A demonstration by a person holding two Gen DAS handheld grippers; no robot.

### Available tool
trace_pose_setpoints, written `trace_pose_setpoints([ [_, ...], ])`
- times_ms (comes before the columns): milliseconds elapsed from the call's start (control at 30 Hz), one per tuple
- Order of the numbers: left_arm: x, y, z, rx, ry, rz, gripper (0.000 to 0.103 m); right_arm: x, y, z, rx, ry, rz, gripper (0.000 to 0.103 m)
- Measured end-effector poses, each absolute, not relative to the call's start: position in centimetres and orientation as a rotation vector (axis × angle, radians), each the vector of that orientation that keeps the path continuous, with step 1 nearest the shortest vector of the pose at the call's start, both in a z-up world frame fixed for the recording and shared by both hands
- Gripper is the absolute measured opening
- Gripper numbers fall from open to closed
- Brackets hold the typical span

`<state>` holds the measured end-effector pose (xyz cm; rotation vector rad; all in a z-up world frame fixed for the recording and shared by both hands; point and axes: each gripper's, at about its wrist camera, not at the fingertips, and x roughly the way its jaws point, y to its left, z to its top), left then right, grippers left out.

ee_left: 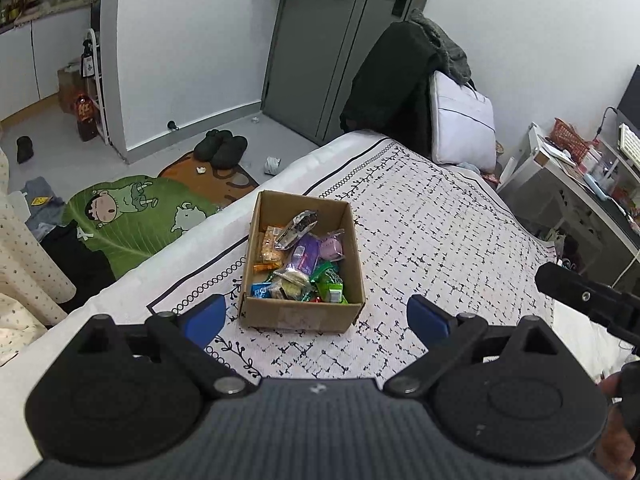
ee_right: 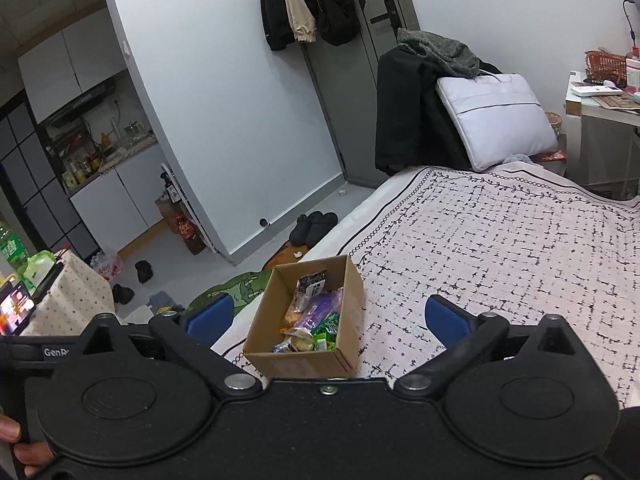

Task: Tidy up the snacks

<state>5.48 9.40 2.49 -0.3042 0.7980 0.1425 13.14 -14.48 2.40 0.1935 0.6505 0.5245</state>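
Both open grippers [ee_left: 314, 314] above snack box [ee_left: 302, 314].

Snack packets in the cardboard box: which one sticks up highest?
The silver-and-black foil packet, leaning against the box's far end. It pokes up above the purple, green and orange packets, which lie lower down.

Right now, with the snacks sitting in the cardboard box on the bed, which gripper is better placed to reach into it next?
Probably the left gripper: the cardboard box sits centred between its open jaws. In the right gripper's view the box lies left of centre. Both are empty.
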Motion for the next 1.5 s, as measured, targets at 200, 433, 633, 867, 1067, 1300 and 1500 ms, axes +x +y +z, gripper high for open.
trace_pose_setpoints([
  [200, 3.6, 8.6, 3.7, -0.26, 0.768, 0.138, 0.097, 11.2, -15.3, 3.0, 0.167, 0.635, 0.54, 0.103],
  [433, 1.3, 7.6, 4.8, -0.229, 0.723, 0.134, 0.103, 9.1, -16.5, 3.8, 0.156, 0.609, 0.537, 0.103],
  [633, -0.5, 7.0, 5.0, -0.203, 0.713, 0.124, 0.103, 7.4, -17.5, 4.1, 0.163, 0.591, 0.534, 0.103],
  [867, -2.2, 6.5, 5.2, -0.174, 0.699, 0.113, 0.103, 5.6, -18.0, 3.7, 0.145, 0.59, 0.53, 0.103],
  [1067, -3.3, 6.3, 4.6, -0.166, 0.698, 0.112, 0.103, 4.3, -18.1, 3.4, 0.131, 0.589, 0.521, 0.103],
  [1300, -4.0, 6.1, 4.2, -0.159, 0.703, 0.097, 0.103, 3.5, -18.0, 2.9, 0.119, 0.593, 0.514, 0.103],
  [1500, -4.1, 5.8, 3.8, -0.157, 0.711, 0.087, 0.103, 3.6, -18.1, 2.5, 0.12, 0.612, 0.494, 0.103],
])
